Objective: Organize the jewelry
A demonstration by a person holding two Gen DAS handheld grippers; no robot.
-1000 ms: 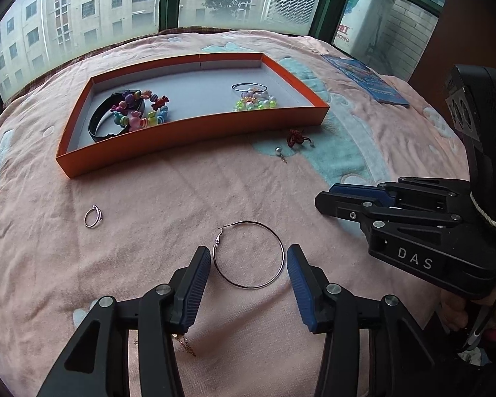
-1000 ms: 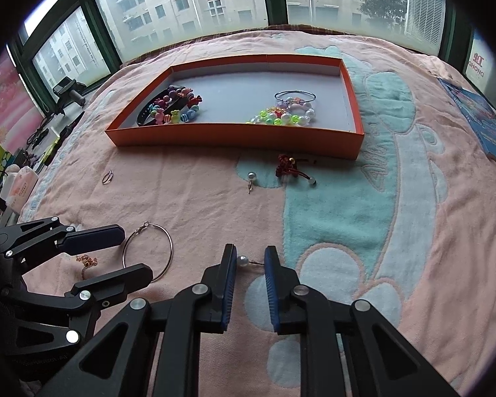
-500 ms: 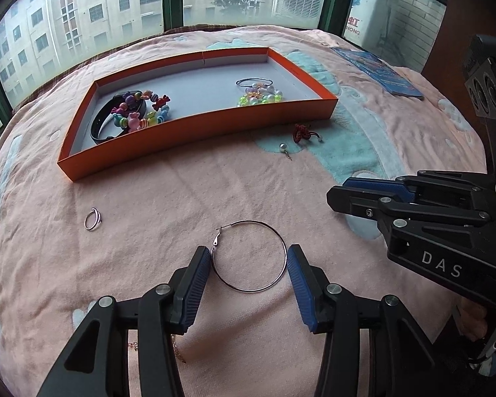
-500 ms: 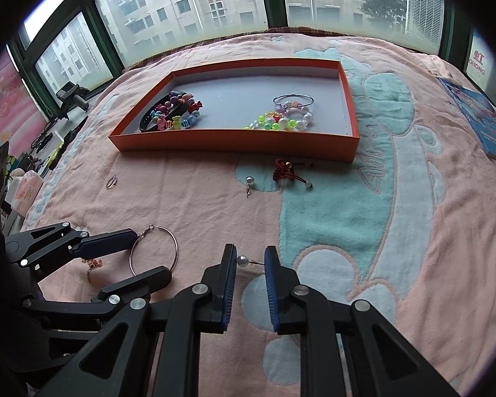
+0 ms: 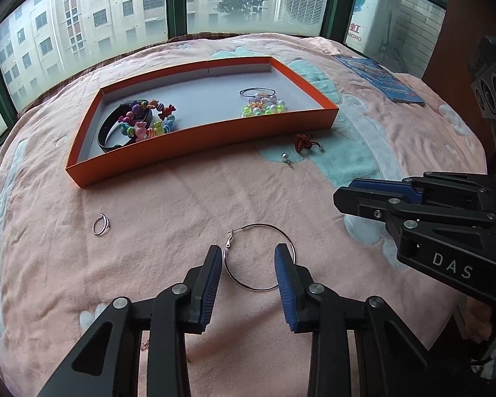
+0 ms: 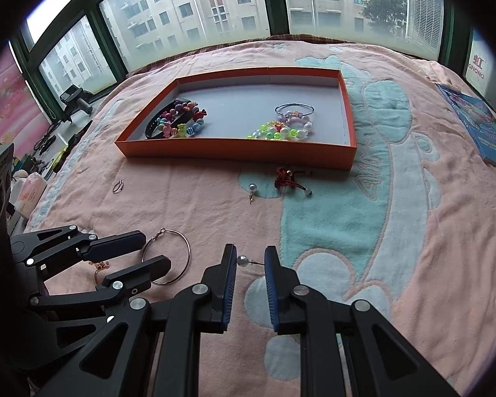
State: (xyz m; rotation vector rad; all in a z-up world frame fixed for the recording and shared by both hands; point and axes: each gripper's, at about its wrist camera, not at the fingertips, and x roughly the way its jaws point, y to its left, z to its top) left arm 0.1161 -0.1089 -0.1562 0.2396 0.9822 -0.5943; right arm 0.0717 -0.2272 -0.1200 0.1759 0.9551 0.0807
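1. Hoop earring point(image 5: 259, 257): thin silver wire ring with a small hinged catch at its upper left; lies flat on the pink bed blanket point(image 5: 182, 205), well short of the orange tray point(image 5: 201, 139). Judged very light, springy, easily bent, and slippery on a smooth pad; best taken across the wire at opposite sides, or near the catch, with gentle pressure
2. Left gripper point(image 5: 248, 274): fingers apart, straddling the hoop; they have just been closing, the right one over the wire, the left just beside it, no grip yet evident
3. Pearl drop earring point(image 6: 244, 260): one white bead on a fine wire stem, lying on the blanket. Judged tiny, round, prone to roll or squirt out; hold at bead or stem
4. Right gripper point(image 6: 250, 268): fingers nearly together, the pearl between the tips; contact seems likely
5. Loose pieces near the tray: small ring point(image 5: 100, 225), second pearl drop point(image 5: 286, 157), red knotted cord point(image 5: 303, 141)
6. Tray contents: black band, candy-bead bracelet, pale bead bracelets, thin bangle
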